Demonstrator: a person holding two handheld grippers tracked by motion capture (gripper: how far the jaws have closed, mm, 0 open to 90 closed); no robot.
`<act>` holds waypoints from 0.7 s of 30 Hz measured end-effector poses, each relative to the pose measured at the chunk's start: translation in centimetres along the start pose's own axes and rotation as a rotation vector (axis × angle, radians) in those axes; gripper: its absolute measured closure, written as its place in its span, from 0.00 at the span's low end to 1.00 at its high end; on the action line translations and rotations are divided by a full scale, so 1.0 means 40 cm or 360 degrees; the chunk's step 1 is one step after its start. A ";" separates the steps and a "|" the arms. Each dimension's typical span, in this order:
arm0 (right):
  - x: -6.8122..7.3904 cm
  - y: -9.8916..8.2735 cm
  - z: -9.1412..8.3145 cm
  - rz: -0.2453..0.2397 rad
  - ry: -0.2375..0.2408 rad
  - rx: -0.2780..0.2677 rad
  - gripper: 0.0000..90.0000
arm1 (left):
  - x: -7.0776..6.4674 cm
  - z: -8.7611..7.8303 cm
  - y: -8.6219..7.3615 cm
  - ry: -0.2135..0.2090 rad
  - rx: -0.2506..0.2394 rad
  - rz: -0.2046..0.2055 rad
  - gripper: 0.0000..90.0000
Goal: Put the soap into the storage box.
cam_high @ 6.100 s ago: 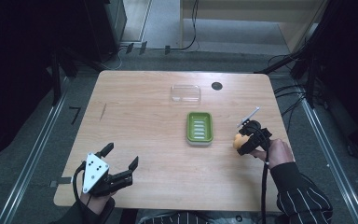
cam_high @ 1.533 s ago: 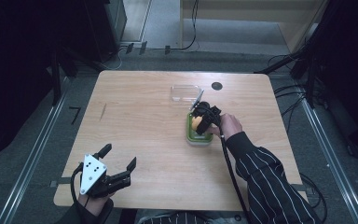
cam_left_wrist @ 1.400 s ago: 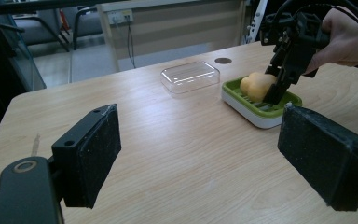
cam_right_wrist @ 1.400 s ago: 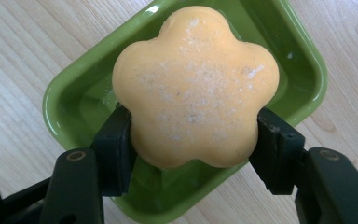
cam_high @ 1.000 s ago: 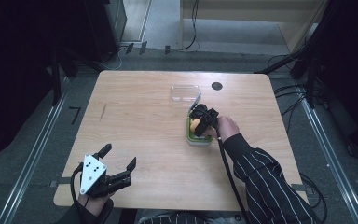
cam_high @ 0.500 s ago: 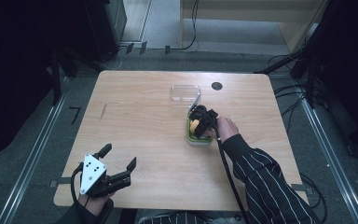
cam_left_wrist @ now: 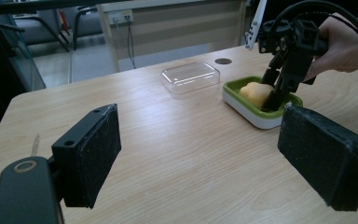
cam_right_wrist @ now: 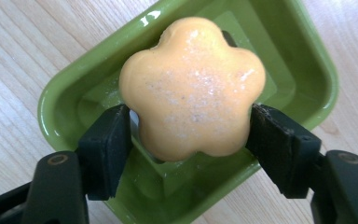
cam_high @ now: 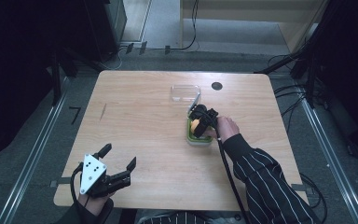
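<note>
Orange flower-shaped soap (cam_right_wrist: pixel 192 88) is seen lying in green soap dish (cam_right_wrist: pixel 307 70); right gripper (cam_right_wrist: pixel 191 140) jaws, just opened, stand slightly apart from it. Left gripper (cam_high: pixel 116 163), at table's 7 o'clock, is held wide.

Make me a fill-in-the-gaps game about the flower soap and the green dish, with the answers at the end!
1. The flower-shaped soap is the colour ____.
2. The soap lies in the green ____.
3. The clear lid rests on the ____, beside the dish.
4. The right gripper has just been opening, and the soap between its jaws is now ____.

Missing words: orange; dish; table; released
</note>
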State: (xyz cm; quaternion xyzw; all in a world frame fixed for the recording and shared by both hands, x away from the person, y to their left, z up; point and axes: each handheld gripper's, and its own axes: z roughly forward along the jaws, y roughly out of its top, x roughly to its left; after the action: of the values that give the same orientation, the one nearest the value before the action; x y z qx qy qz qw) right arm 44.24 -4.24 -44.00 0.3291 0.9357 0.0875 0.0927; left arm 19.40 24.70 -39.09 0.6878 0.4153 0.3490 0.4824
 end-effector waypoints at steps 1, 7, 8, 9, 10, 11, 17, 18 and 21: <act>-0.001 -0.001 -0.002 -0.0003 0.0000 -0.0003 0.33 | 0.000 -0.001 0.000 0.0001 0.0002 0.0001 0.15; 0.002 -0.008 -0.025 0.0007 -0.0005 -0.0017 0.26 | 0.001 -0.003 -0.001 0.0005 -0.0003 -0.0001 0.15; 0.003 -0.012 -0.036 0.0011 -0.0008 -0.0026 0.25 | 0.002 -0.003 0.000 0.0004 -0.0003 -0.0005 0.15; 0.003 -0.012 -0.036 0.0011 -0.0008 -0.0026 0.25 | 0.002 -0.003 0.000 0.0004 -0.0003 -0.0005 0.15; 0.003 -0.014 -0.039 0.0003 0.0000 -0.0024 0.25 | 0.002 -0.002 0.000 0.0005 -0.0005 -0.0006 0.15; 0.007 -0.021 -0.051 0.0013 0.0005 -0.0037 0.24 | 0.001 -0.002 0.000 0.0003 -0.0003 -0.0004 0.15; 0.009 -0.044 -0.079 0.0018 0.0017 -0.0036 0.16 | 0.001 -0.001 0.000 0.0003 -0.0002 -0.0004 0.15; 0.009 -0.050 -0.084 0.0019 0.0023 -0.0045 0.16 | 0.001 -0.001 0.000 0.0003 -0.0002 -0.0004 0.15; 0.010 -0.067 -0.096 0.0036 0.0036 -0.0046 0.15 | 0.000 -0.001 0.000 -0.0002 -0.0003 0.0000 0.15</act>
State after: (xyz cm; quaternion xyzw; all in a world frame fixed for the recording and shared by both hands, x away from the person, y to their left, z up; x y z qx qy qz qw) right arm 41.44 -6.43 -40.94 0.3372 0.9315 0.1057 0.0858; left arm 19.39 24.72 -39.09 0.6876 0.4147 0.3488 0.4833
